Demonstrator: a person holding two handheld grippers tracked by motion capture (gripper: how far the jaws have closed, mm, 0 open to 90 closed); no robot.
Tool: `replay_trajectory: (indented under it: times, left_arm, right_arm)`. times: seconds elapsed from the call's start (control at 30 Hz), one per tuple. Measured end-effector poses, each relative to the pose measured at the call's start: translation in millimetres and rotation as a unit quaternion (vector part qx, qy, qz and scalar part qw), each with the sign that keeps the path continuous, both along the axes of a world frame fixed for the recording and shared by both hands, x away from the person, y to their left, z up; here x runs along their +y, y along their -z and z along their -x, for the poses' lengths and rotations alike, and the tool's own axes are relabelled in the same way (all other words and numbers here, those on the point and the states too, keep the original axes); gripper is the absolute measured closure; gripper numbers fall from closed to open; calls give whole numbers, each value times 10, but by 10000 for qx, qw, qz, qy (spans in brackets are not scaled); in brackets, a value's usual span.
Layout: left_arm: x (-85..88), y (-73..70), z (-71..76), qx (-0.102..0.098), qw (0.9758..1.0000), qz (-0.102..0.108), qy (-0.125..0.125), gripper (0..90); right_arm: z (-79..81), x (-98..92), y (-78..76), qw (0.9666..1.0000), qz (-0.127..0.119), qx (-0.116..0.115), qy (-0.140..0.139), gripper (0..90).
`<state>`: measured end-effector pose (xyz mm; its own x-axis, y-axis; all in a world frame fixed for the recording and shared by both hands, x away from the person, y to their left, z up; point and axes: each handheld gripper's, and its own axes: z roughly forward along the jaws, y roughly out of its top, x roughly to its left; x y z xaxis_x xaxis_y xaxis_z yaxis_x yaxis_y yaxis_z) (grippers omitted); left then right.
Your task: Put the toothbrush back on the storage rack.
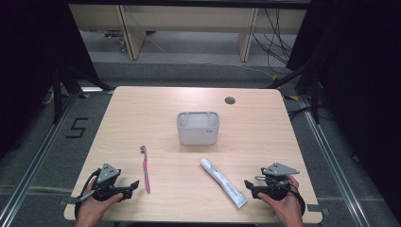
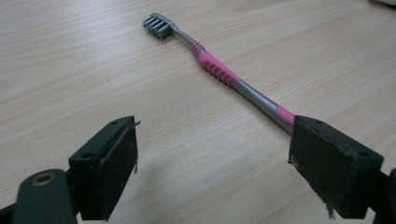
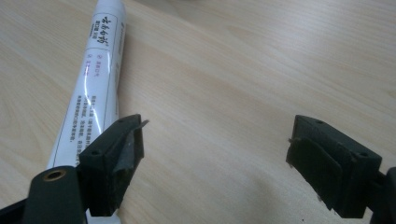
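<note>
A pink and grey toothbrush lies on the wooden table, bristle head away from me. In the left gripper view the toothbrush runs diagonally, its handle end passing behind the right-hand jaw. My left gripper rests open just left of it, with nothing between its jaws. A white toothpaste tube lies at the front right; the tube sits outside the left-hand jaw. My right gripper stands open beside it, jaws empty. A grey holder cup stands mid-table.
A round cable hole sits near the table's far right edge. Bare wood lies between the toothbrush and the tube. Black stands and cables surround the table on the floor.
</note>
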<state>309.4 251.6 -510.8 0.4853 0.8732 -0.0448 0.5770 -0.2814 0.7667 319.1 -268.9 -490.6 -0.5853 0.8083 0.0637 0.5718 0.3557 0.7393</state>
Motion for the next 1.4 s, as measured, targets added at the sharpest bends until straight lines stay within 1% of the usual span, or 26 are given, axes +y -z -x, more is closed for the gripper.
replay_trajectory:
  times: [0.13, 0.17, 0.2, 0.27, 0.3, 0.33, 0.43, 0.47, 0.53, 0.57, 0.6, 0.77, 0.8, 0.83, 0.87, 0.9, 0.93, 1.03, 1.07, 1.1, 1.13, 1.17, 1.23, 1.3, 1.33, 1.4]
  left_arm:
    - [3, 0, 2, -23, 10000, 50, -30, 150]
    - [2, 7, 0, -17, 10000, 56, -40, 150]
    - [7, 2, 1, 20, 10000, 6, -18, 151]
    - [1, 13, -2, -9, 10000, 37, -37, 151]
    - [1, 13, -1, -2, 10000, 17, -31, 151]
    - [-1, 19, -6, -39, 10000, 35, 6, 154]
    - [5, 4, -8, -32, 10000, 18, 59, 185]
    - [-18, 12, -9, -79, 9998, 154, -19, 185]
    - [-8, 0, -18, 0, 10000, 15, 85, 202]
    - [-18, 8, -23, -17, 9999, 55, 87, 207]
    - [-27, 6, -32, 0, 9999, 35, 124, 219]
    - [-52, -1, -46, -1, 9998, -23, 189, 240]
    - [-54, -15, -56, 37, 9997, -142, 201, 244]
    - [-54, -15, -56, 37, 9997, -142, 201, 247]
    - [-74, -18, -65, 41, 9999, -63, 139, 247]
    - [-57, -33, -74, 87, 9995, -207, 222, 251]
    - [-93, -24, -83, 45, 9999, -47, 143, 252]
    - [-101, -31, -99, 100, 9997, -98, 218, 255]
    - [-121, -42, -105, 135, 9996, -183, 181, 257]
    - [-121, -42, -105, 135, 9996, -183, 181, 258]
    - [-142, -53, -125, 159, 9995, -187, 203, 257]
    - [-142, -53, -125, 159, 9995, -187, 203, 252]
    - [-170, -65, -161, 136, 9996, -173, 176, 242]
    - [-183, -70, -175, 143, 9997, -128, 165, 247]
    - [-205, -91, -211, 172, 9996, -167, 176, 250]
    - [-230, -104, -243, 158, 9995, -181, 206, 257]
  right_arm:
    - [3, -5, -2, 10000, 10, -24, 50, 196]
    - [1, -12, -7, 9998, 101, -153, 45, 200]
    - [2, -12, -8, 9998, 109, -153, 70, 201]
    - [7, -4, -9, 9999, 77, -79, 91, 205]
    - [-12, -10, 1, 10000, 87, -41, -24, 211]
    - [-15, -14, 2, 9998, 124, -145, -19, 213]
    - [-9, -15, -8, 9998, 155, -133, -2, 216]
    - [-7, -16, -8, 9998, 156, -144, 14, 216]
    - [-8, -20, -7, 9998, 154, -152, 8, 219]
    - [-9, -23, -7, 9997, 169, -149, 6, 219]
    - [20, -1, -3, 9998, 48, 7, 187, 220]
    - [8, -10, 0, 9998, 116, -40, 126, 225]
    - [4, -11, 5, 9999, 97, -36, 130, 228]
    - [4, -11, 5, 9999, 97, -36, 130, 228]
    - [-20, -32, 18, 9997, 202, -148, 14, 228]
    - [-27, -41, 13, 9998, 179, -77, -13, 229]
    - [-31, -51, 18, 9996, 228, -183, 18, 229]
    - [-21, -52, 9, 9994, 232, -214, 144, 231]
    - [-10, -45, 7, 9995, 198, -146, 191, 234]
    - [-25, -58, 14, 9992, 277, -282, 108, 235]
    - [4, -30, 9, 9996, 146, -47, 235, 236]
    - [4, -30, 9, 9996, 146, -47, 235, 236]
    - [-25, -45, 25, 9995, 227, -198, 66, 238]
    - [-25, -41, 24, 9996, 210, -182, 72, 238]
    - [-19, -32, 16, 9997, 196, -106, 87, 238]
    - [-5, -18, 14, 9997, 180, -80, 156, 239]
